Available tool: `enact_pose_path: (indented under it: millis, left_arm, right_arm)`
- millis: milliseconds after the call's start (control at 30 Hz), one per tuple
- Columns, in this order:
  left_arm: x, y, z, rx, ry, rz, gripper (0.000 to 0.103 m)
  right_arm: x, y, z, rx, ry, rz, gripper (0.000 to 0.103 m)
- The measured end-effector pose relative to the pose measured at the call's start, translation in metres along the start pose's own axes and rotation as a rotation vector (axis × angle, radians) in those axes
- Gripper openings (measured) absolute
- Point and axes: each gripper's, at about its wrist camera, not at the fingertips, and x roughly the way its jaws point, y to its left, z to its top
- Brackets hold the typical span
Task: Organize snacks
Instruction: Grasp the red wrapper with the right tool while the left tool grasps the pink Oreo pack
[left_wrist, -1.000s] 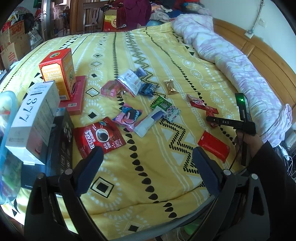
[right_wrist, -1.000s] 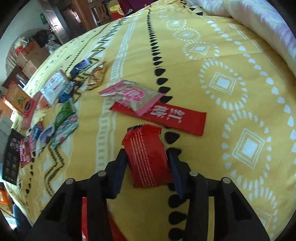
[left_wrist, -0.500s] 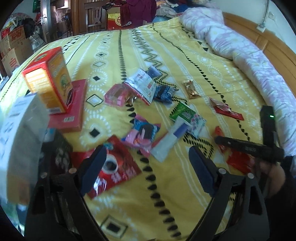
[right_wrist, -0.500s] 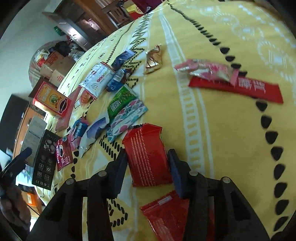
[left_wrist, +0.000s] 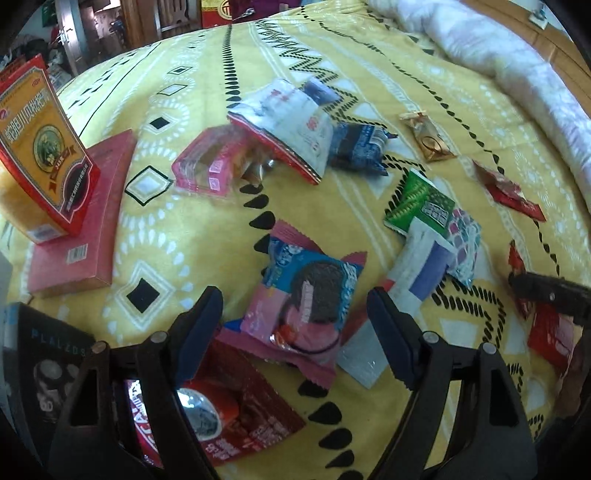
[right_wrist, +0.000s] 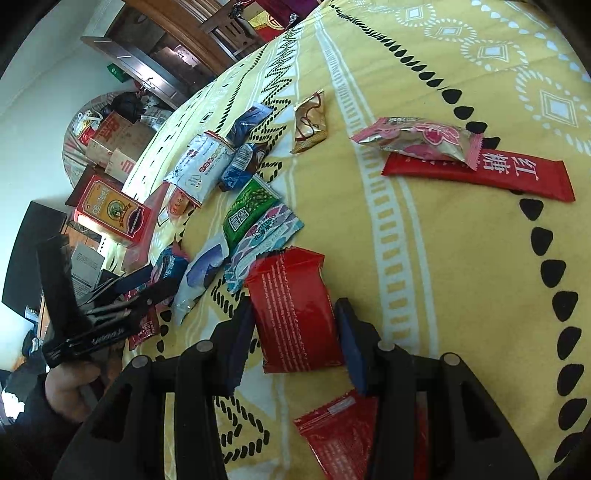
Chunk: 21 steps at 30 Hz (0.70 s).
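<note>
Snacks lie scattered on the yellow bed (left_wrist: 207, 236); the left hand-held gripper (left_wrist: 295, 325) has dropped low, jaws closing around a pink-and-blue cookie packet (left_wrist: 306, 299), not yet pinched; the right hand-held gripper (right_wrist: 293, 332) keeps clamping a red packet (right_wrist: 291, 310).

Bedspread (left_wrist: 207, 236): matt woven cloth. Pink-blue packet (left_wrist: 306, 306) between the left tongs: glossy crinkled plastic film. Red packet (right_wrist: 295, 310) between the right tongs: smooth, glossy film. Orange box (left_wrist: 40, 155) far left of the left tongs: printed card, slight sheen. Tong fingers (left_wrist: 201, 328): matt black plastic.
</note>
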Motion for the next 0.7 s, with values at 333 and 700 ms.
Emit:
enact_pose_path:
  millis: [333, 700]
  left_arm:
    - [0.01, -0.009, -0.016, 0.07, -0.036, 0.05, 0.055]
    - [0.011, -0.01, -0.017, 0.075, -0.045, 0.063, 0.055]
  right_arm:
    - [0.004, 0.007, 0.001, -0.031, 0.007, -0.021, 0.049]
    - [0.006, 0.008, 0.001, -0.034, 0.009, -0.026, 0.049]
